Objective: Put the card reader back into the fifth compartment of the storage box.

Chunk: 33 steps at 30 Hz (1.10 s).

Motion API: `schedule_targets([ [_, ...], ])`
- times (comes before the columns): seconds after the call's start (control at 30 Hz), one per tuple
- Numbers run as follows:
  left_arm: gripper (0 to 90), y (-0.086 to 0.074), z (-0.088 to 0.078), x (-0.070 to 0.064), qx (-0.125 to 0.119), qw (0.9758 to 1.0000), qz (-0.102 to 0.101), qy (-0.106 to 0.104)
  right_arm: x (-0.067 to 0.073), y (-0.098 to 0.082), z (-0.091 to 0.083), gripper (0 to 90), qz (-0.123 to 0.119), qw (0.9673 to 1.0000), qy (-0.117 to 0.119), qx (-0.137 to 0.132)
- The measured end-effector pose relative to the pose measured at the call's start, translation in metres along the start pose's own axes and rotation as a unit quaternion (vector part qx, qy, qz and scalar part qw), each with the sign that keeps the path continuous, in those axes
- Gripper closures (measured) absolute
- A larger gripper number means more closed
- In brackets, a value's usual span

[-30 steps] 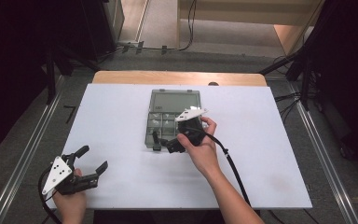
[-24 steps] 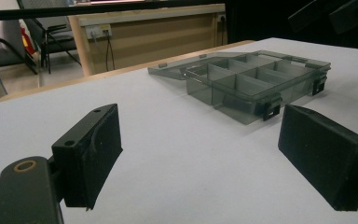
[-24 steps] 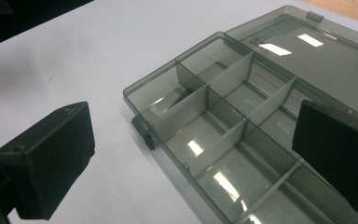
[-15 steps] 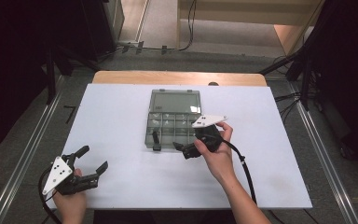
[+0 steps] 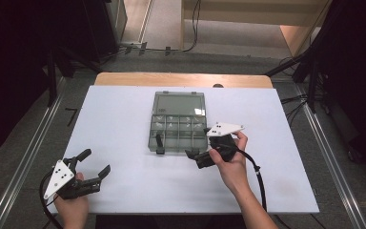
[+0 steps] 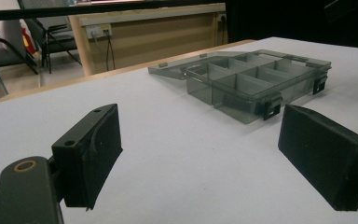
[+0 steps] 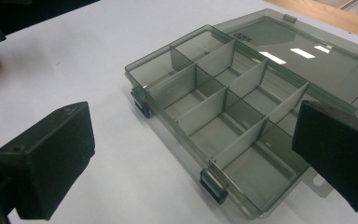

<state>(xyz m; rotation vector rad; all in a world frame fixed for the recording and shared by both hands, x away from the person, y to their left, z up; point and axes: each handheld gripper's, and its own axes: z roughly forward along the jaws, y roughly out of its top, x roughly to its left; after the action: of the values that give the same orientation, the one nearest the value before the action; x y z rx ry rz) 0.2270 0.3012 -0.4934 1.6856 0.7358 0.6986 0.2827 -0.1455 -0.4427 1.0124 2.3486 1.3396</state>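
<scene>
Organizer box (image 5: 177,127) sits centre frame in the high view on the white table (image 5: 114,119), lid (image 5: 179,103) swung fully open and lying flat behind the tray. Compartments look empty.

Right gripper (image 5: 198,159) hovers just off the box's lower-right corner, jaws spread wide, nothing between them. Left gripper (image 5: 91,167) rests at lower left of the high view, well apart from the box, jaws also apart and empty.

Judged step: closing or repositioning the box with the right gripper. To do it well — come in low and level, pinch the thin side wall or lid edge squarely rather than a corner, and keep clear of the black latches (image 7: 213,185). A hinged lid will likely want a slow arc; the light tray may slide on the smooth tabletop, so steadying with the left gripper seems wise.

Materials: box is smoky translucent plastic, glossy, rectangular, with thin straight dividers (image 7: 200,107) forming a grid. Jaw pads — matte black, blocky. Table surface matte white, with a wooden strip showing along its far edge.
</scene>
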Motion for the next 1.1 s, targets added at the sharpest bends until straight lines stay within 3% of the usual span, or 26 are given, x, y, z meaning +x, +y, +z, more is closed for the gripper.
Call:
schedule_targets([
  [0.33,13.9,0.000,0.000,0.000,0.002,1.0000,0.001,0.000,-0.008,-0.019,-0.014,0.0,0.014,0.9998,0.000,-0.016],
  [0.4,13.9,0.000,0.000,0.000,0.002,1.0000,0.002,0.000,-0.010,-0.023,-0.018,0.0,0.013,0.9995,0.014,-0.026],
  [0.5,13.9,0.000,0.000,0.000,0.002,1.0000,0.001,0.000,-0.011,-0.027,-0.024,0.0,0.009,0.9992,0.015,-0.035],
  [1.1,13.9,0.000,0.000,0.000,0.002,1.0000,0.002,0.000,-0.025,-0.060,-0.056,0.0,0.024,0.9979,-0.018,-0.058],
])
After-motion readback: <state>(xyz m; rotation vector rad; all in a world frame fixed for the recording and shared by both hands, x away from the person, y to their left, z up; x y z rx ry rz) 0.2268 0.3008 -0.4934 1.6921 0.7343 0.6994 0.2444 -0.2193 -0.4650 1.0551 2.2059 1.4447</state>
